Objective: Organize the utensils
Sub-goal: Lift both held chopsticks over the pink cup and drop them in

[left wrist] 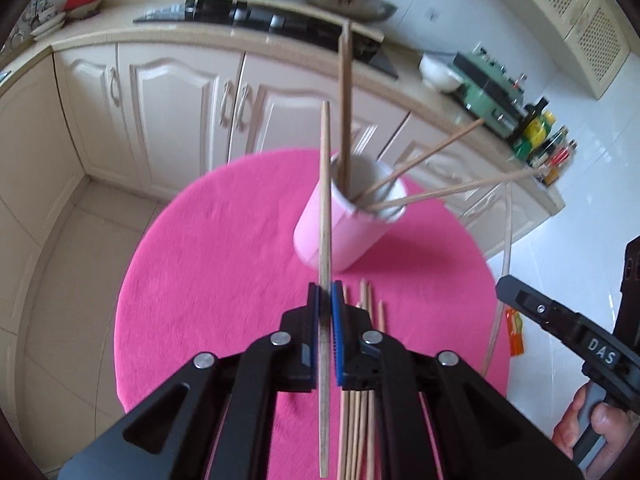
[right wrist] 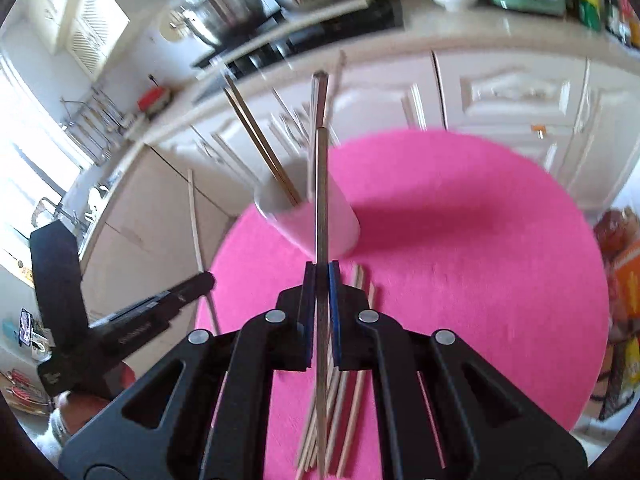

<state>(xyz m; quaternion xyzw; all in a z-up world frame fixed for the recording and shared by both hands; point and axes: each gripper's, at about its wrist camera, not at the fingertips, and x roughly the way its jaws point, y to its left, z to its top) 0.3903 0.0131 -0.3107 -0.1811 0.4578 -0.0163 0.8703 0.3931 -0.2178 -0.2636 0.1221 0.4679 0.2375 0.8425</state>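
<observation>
A round pink table (left wrist: 208, 240) fills the space beneath both sets of fingers, with cream cabinets (left wrist: 168, 112) beyond it. Ahead of the fingertips stands a pale pink cup (left wrist: 340, 236), several chopsticks (left wrist: 345, 104) leaning out of its mouth at different angles. Under the fingers a loose bundle of chopsticks (left wrist: 362, 420) lies flat on the pink surface. The left gripper (left wrist: 325, 300) pinches a single wooden chopstick (left wrist: 325, 200) between its blue pads, the stick running forward across the cup's near side. The right gripper (right wrist: 320, 276) likewise has its fingers pressed onto a darker chopstick (right wrist: 321, 200), pointing forward over the cup (right wrist: 320, 220).
</observation>
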